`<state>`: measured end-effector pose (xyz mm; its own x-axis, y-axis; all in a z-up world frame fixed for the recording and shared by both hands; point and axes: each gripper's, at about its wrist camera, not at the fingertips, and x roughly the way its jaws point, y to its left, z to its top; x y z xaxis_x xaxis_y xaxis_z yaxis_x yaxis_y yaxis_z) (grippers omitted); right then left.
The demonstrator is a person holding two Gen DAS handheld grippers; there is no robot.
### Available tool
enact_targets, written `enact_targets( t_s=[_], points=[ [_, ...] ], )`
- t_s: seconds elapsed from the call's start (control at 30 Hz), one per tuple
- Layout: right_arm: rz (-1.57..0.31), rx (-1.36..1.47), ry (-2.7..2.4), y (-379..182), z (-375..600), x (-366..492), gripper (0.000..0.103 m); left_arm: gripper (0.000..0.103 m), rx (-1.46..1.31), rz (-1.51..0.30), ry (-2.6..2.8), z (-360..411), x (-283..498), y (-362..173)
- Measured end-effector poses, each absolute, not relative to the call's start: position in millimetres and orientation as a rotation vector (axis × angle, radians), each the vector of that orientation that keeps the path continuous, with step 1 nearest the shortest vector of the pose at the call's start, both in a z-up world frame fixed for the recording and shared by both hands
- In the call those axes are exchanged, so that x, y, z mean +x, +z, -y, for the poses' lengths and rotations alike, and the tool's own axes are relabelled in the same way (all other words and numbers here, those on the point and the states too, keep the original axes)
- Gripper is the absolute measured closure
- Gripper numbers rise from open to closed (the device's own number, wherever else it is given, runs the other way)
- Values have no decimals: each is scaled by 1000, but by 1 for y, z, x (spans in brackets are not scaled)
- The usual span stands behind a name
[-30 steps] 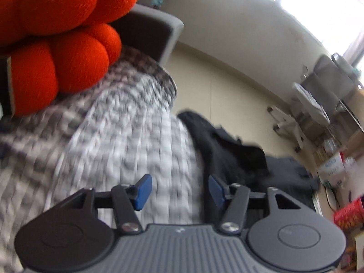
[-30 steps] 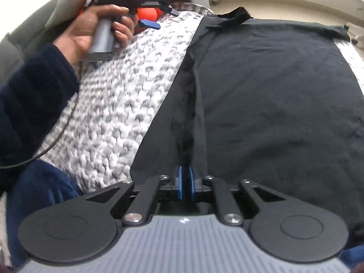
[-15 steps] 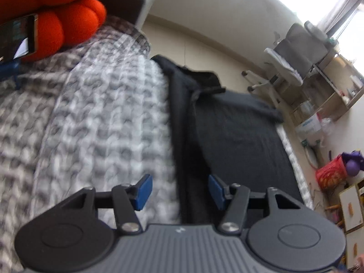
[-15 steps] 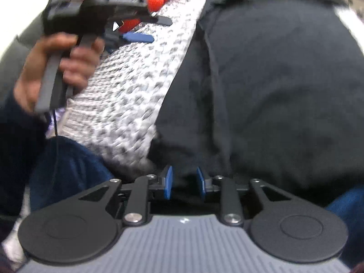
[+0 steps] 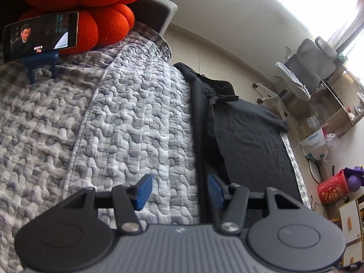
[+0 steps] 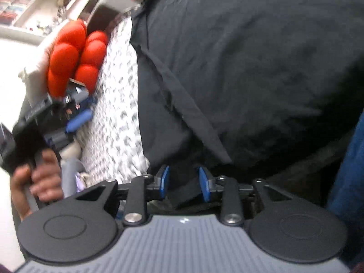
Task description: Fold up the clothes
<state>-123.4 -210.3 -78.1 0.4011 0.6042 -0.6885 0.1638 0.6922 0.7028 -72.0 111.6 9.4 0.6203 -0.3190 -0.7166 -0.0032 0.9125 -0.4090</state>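
Orange cushion (image 5: 86,11): knotted, far left of the left wrist view, at the head of the bed.
Phone (image 5: 41,35): propped on a small blue stand, leaning against the cushion, screen lit.
Quilt (image 5: 113,125): grey-and-white, puckered; covers the bed.
Left gripper (image 5: 179,190): jaws parted and empty, hovering over the quilt just beside the garment's left edge; blue pads touch no cloth.
Black garment (image 5: 245,141): spread flat on the quilt, right of centre, one strip folded lengthwise along its left side.
Office chair (image 5: 304,79): beside a shelf unit, by the wall past the bed.
Left hand (image 6: 38,177): grips the left tool's handle, seen in the right wrist view.
Right gripper (image 6: 183,183): jaws have just been opening; a fold of the garment's near edge lies between the blue pads, which no longer pinch it.
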Motion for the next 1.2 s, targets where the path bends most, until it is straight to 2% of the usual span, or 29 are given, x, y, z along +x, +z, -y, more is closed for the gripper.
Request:
enact_targets(
  t_s=[0.3, 0.43, 0.47, 0.5, 0.53, 0.57, 0.87, 1.03, 1.1, 1.2],
  points=[
    [-1129, 862, 257, -77, 214, -130, 69, 48, -405, -884, -179, -117, -84, 14],
    [-1117, 806, 232, -76, 207, -125, 70, 48, -398, -886, -181, -115, -87, 15],
    [-1117, 791, 229, -76, 205, -125, 75, 48, -400, -885, -180, -115, -88, 16],
    [-1113, 773, 227, -76, 204, -125, 91, 48, -402, -884, -179, -115, -88, 16],
    [-1101, 753, 224, -74, 204, -126, 99, 48, -404, -883, -178, -116, -88, 16],
    [-1087, 732, 222, -72, 205, -128, 101, 48, -407, -881, -177, -117, -89, 17],
    [-742, 550, 474, 11, 183, -162, 101, 48, -426, -885, -158, -130, -93, 16],
    [-776, 351, 532, 7, 154, -170, 100, 48, -427, -890, -158, -132, -96, 15],
    [-807, 283, 490, -1, 153, -168, 91, 48, -430, -889, -158, -135, -97, 14],
    [-851, 222, 423, -12, 158, -160, 90, 48, -442, -891, -151, -139, -98, 12]
  ],
)
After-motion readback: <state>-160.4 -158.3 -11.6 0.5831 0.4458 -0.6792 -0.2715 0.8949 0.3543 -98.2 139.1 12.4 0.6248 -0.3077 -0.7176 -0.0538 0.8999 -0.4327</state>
